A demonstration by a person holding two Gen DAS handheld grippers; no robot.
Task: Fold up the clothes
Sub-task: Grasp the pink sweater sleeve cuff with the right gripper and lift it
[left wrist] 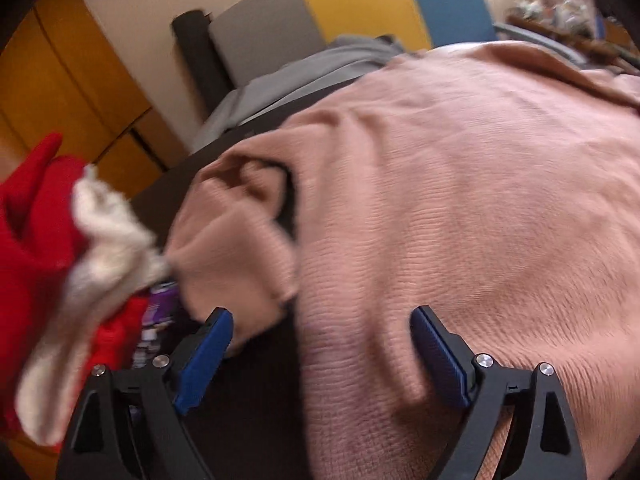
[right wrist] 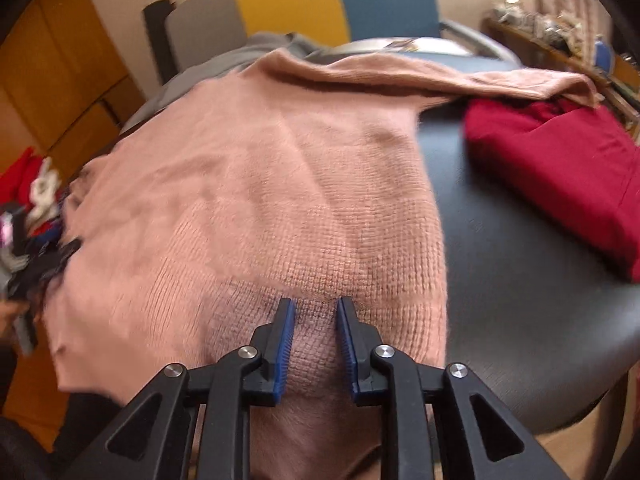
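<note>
Our right gripper (right wrist: 316,306) pinches the pink sweater (right wrist: 256,184) on the black table (right wrist: 520,280). Our left gripper (left wrist: 322,318) is wide apart, holding nothing.

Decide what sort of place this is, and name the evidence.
Probably a lived-in room at home: a pink knitted sweater spread on a dark round table, a folded red garment beside it, wooden cupboards behind.
</note>
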